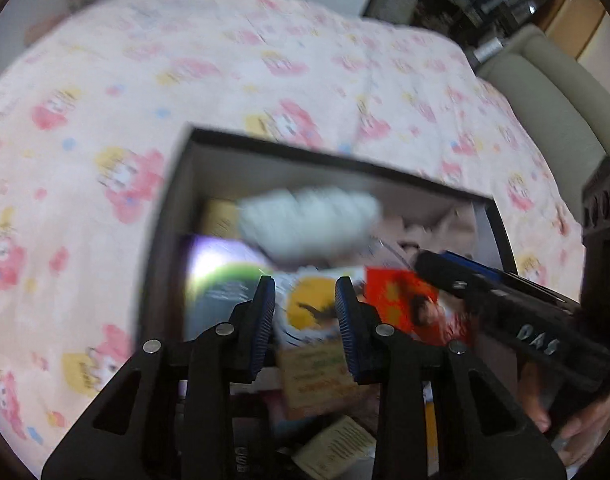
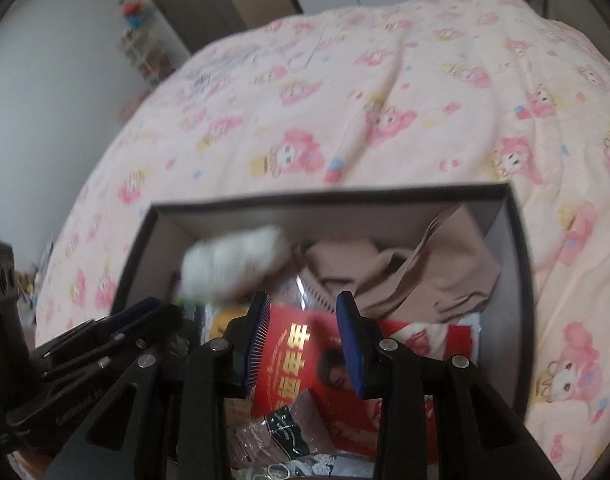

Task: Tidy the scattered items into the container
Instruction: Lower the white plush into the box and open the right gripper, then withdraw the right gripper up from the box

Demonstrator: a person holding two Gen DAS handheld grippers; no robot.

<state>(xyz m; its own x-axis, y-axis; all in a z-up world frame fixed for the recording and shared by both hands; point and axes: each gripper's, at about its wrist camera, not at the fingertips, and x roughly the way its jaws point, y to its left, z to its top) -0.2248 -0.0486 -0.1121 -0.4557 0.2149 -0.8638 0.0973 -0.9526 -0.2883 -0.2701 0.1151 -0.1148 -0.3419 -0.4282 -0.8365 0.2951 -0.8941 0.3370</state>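
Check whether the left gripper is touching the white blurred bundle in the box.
Apart. The left wrist view shows the white bundle beyond the left gripper, with box contents visible between.

Matt cardboard box (image 2: 517, 248), soft beige cloth (image 2: 405, 276), seemingly glossy red packet (image 2: 301, 356).

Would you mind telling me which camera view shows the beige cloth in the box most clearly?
The right wrist view: the beige cloth lies crumpled and largely unobstructed in the far right corner of the box. In the left wrist view only a blurred patch of it shows, behind the white object.
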